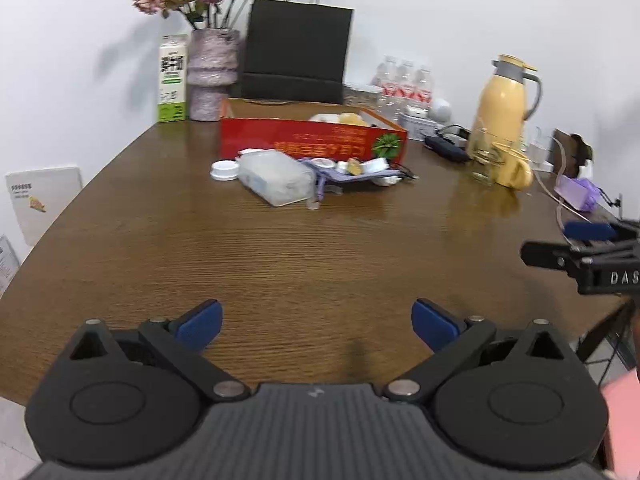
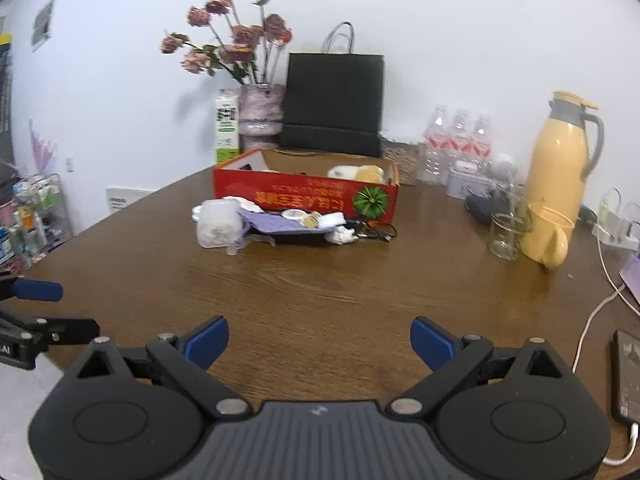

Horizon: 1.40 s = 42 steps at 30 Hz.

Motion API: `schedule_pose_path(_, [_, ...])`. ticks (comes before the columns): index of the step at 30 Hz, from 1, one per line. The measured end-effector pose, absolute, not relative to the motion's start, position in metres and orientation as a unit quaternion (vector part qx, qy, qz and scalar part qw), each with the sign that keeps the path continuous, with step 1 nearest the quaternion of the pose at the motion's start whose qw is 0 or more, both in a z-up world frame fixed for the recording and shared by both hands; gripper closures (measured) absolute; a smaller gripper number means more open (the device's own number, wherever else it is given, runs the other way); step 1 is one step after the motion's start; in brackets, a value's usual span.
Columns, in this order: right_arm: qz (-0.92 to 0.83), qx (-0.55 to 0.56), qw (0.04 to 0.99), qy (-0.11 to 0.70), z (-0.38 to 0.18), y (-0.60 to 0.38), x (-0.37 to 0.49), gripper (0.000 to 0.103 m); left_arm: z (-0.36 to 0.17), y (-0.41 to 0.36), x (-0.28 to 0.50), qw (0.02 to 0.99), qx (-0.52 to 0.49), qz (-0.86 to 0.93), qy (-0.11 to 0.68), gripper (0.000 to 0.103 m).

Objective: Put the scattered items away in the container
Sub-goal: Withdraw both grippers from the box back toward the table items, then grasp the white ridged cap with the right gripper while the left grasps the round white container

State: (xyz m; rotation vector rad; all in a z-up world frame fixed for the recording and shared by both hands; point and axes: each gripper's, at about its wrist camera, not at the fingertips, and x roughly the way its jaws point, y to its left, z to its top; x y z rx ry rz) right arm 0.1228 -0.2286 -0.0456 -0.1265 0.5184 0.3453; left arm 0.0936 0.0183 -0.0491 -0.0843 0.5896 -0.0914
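A red cardboard box (image 1: 312, 142) (image 2: 304, 196) stands open at the table's far middle, with a few items inside. In front of it lie scattered items: a clear plastic container (image 1: 276, 178) (image 2: 218, 224), a white lid (image 1: 224, 170), a purple cloth-like piece (image 1: 340, 176) (image 2: 276, 224), small white jars (image 2: 294, 214) and a black cable (image 2: 376, 232). My left gripper (image 1: 318, 324) is open and empty over the near table edge. My right gripper (image 2: 319, 342) is open and empty, also near the front edge; it shows at the right of the left wrist view (image 1: 580, 246).
A vase of dried flowers (image 1: 212, 76), a milk carton (image 1: 173, 78), a black paper bag (image 1: 296, 56), water bottles (image 1: 404, 84), a yellow thermos (image 1: 502, 100), a glass (image 2: 506, 224) and a yellow mug (image 2: 548, 240) stand at the back and right. A phone (image 2: 628, 376) with a white cable lies at the right edge.
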Motion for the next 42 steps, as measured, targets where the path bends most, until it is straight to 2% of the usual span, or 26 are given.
schedule_pose_path(8, [0.142, -0.05, 0.948, 0.281, -0.075, -0.216, 0.151, 0.005, -0.058, 0.043, 0.148, 0.932, -0.134, -0.059, 0.332, 0.0])
schedule_pose_path(14, [0.141, -0.052, 0.952, 0.266, -0.068, -0.211, 0.194, 0.006, -0.041, 0.04, 0.203, 0.946, -0.104, -0.026, 0.305, 0.0])
schedule_pose_path(18, [0.141, -0.038, 0.957, 0.25, -0.057, -0.213, 0.225, 0.007, -0.039, 0.042, 0.242, 0.943, -0.13, -0.031, 0.305, 0.0])
schedule_pose_path(22, [0.147, -0.026, 0.956, 0.252, -0.052, -0.21, 0.26, 0.018, -0.029, 0.044, 0.282, 0.948, -0.125, -0.013, 0.293, 0.0])
schedule_pose_path(25, [0.156, -0.027, 0.955, 0.249, -0.05, -0.206, 0.283, 0.021, -0.02, 0.048, 0.309, 0.949, -0.128, -0.023, 0.287, 0.001])
schedule_pose_path(26, [0.16, -0.027, 0.955, 0.249, -0.049, -0.204, 0.293, 0.022, -0.018, 0.048, 0.319, 0.946, -0.127, -0.041, 0.296, 0.004])
schedule_pose_path(27, [0.164, -0.027, 0.954, 0.249, -0.048, -0.202, 0.301, 0.029, -0.017, 0.045, 0.327, 0.943, -0.124, -0.064, 0.302, 0.007])
schedule_pose_path(28, [0.169, -0.028, 0.953, 0.249, -0.047, -0.2, 0.309, 0.033, -0.016, 0.043, 0.334, 0.942, -0.118, -0.083, 0.303, 0.014])
schedule_pose_path(30, [0.189, -0.033, 0.948, 0.253, -0.048, -0.192, 0.33, 0.033, -0.015, 0.038, 0.347, 0.943, -0.097, -0.107, 0.298, 0.026])
schedule_pose_path(32, [0.208, -0.054, 0.941, 0.262, -0.055, -0.181, 0.353, 0.034, -0.02, 0.034, 0.366, 0.94, -0.072, -0.098, 0.317, 0.042])
schedule_pose_path(34, [0.217, -0.079, 0.934, 0.272, -0.064, -0.168, 0.376, 0.043, -0.026, 0.032, 0.382, 0.932, -0.06, -0.095, 0.344, 0.05])
schedule_pose_path(35, [0.22, -0.086, 0.929, 0.284, -0.069, -0.163, 0.387, 0.045, -0.029, 0.03, 0.387, 0.928, -0.054, -0.106, 0.353, 0.05])
schedule_pose_path(38, [0.228, -0.088, 0.917, 0.315, -0.085, -0.152, 0.411, 0.065, -0.033, 0.019, 0.4, 0.924, -0.024, -0.127, 0.359, 0.045])
schedule_pose_path(42, [0.232, -0.044, 0.92, 0.314, -0.101, -0.162, 0.411, 0.065, -0.046, 0.005, 0.43, 0.911, 0.005, -0.113, 0.397, 0.045])
